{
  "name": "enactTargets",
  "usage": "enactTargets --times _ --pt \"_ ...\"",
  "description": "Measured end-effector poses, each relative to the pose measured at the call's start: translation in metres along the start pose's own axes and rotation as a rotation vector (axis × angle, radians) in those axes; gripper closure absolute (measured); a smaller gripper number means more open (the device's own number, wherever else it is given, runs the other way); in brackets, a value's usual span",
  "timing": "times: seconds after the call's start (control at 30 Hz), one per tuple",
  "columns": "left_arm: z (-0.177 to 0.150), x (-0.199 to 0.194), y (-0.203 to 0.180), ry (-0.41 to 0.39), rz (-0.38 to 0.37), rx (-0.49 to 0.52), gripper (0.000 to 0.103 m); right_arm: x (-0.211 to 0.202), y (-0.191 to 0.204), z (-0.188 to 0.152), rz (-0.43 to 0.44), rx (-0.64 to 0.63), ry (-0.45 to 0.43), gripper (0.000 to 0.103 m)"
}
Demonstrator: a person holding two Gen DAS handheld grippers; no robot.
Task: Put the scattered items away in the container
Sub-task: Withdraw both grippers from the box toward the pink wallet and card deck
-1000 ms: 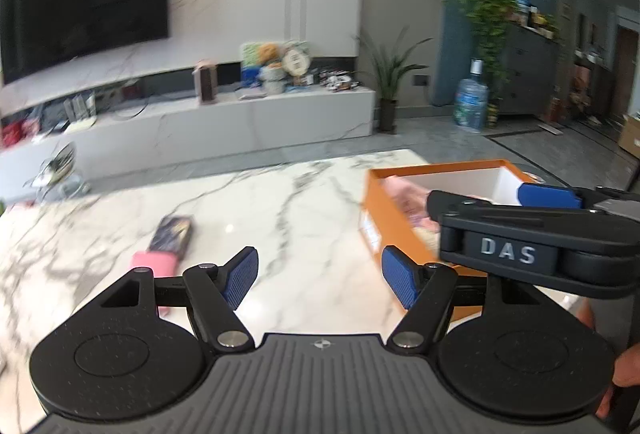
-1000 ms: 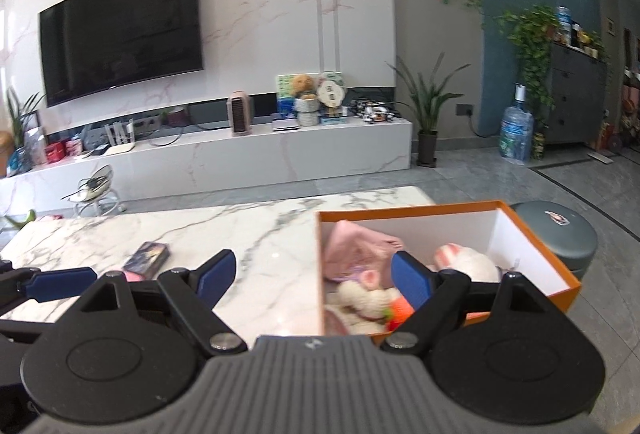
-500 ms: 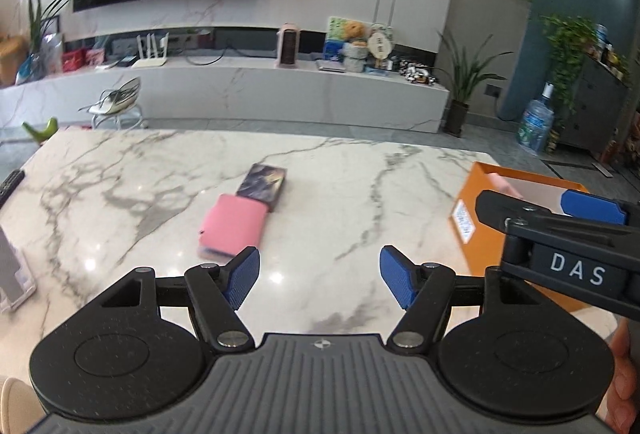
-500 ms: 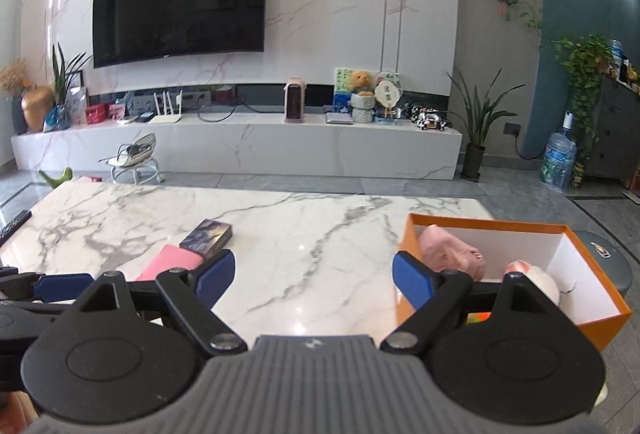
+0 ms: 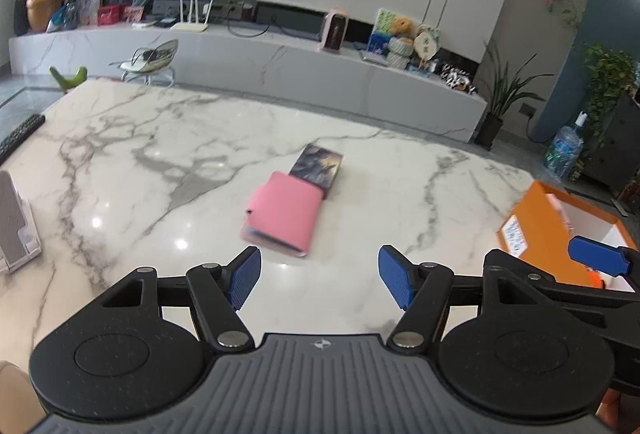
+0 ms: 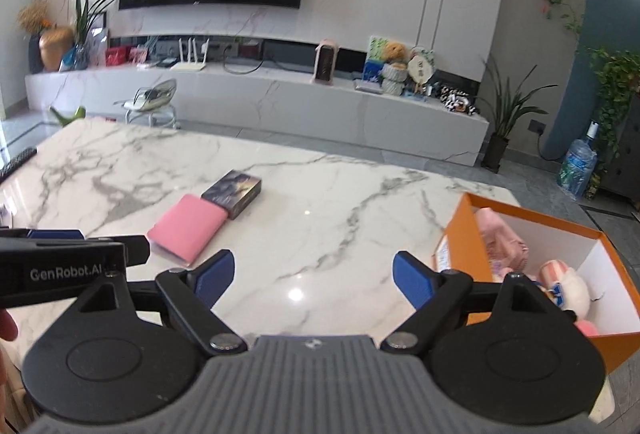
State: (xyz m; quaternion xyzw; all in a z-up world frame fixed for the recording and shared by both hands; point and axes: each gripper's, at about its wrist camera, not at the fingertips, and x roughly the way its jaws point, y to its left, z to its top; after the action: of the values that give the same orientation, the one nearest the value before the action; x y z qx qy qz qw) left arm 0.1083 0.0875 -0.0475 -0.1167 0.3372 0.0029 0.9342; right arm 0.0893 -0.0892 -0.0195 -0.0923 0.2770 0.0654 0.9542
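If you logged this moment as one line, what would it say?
left tool: open, empty | right tool: open, empty | pink wallet, card box: on table | orange box: holds plush toys

A white marble table (image 5: 140,169) with grey veins carries everything here. Near its middle lies a pink wallet (image 5: 285,218), flat, its far edge touching a dark card box (image 5: 318,166) with printed artwork. At the right edge stands an open orange box (image 6: 456,230). On the left edge lies what may be a remote control (image 5: 18,137), and nearer, a white stand (image 5: 14,230).
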Motion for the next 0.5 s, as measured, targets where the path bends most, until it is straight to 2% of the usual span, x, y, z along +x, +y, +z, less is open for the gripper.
enactTargets --times 0.33,0.5 --pt "0.001 0.04 0.013 0.059 0.029 0.001 0.026 0.045 0.019 -0.001 0.022 -0.037 0.043 0.015" --pt "0.002 0.06 0.018 0.086 0.039 0.006 0.026 0.069 0.02 -0.002 -0.015 -0.048 0.041 0.016"
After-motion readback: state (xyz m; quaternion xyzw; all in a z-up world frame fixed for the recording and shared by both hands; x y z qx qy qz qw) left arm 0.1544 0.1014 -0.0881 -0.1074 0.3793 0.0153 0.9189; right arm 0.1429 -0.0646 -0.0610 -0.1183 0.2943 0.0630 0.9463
